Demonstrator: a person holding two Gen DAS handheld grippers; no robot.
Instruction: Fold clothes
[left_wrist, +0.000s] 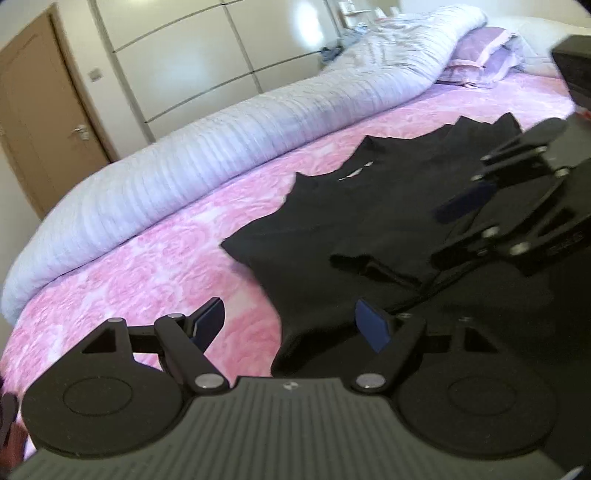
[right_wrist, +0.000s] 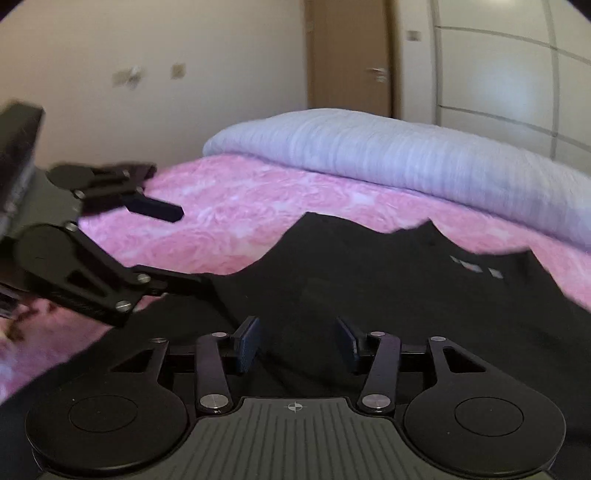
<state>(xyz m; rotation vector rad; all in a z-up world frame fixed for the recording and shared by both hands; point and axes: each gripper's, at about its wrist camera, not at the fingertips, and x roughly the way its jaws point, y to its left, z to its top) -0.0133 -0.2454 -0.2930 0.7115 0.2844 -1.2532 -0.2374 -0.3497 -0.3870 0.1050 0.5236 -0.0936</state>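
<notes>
A black garment (left_wrist: 351, 229) with a small white label at its neck lies spread on the pink bedspread (left_wrist: 166, 258), one part folded over its middle. My left gripper (left_wrist: 291, 321) is open above the garment's near left edge, with nothing between its pads. In the right wrist view the garment (right_wrist: 369, 288) fills the foreground. My right gripper (right_wrist: 298, 339) hovers low over it, jaws apart, with cloth showing beneath them but not pinched. Each gripper appears in the other's view: the right gripper (left_wrist: 458, 227) at the right, the left gripper (right_wrist: 177, 247) at the left, both open.
A rolled pale lilac duvet (left_wrist: 184, 162) runs along the far side of the bed, with purple pillows (left_wrist: 480, 55) at its head. Behind it stand white wardrobe doors (left_wrist: 184, 55) and a brown door (left_wrist: 48, 110). Pink bedspread lies bare to the left of the garment.
</notes>
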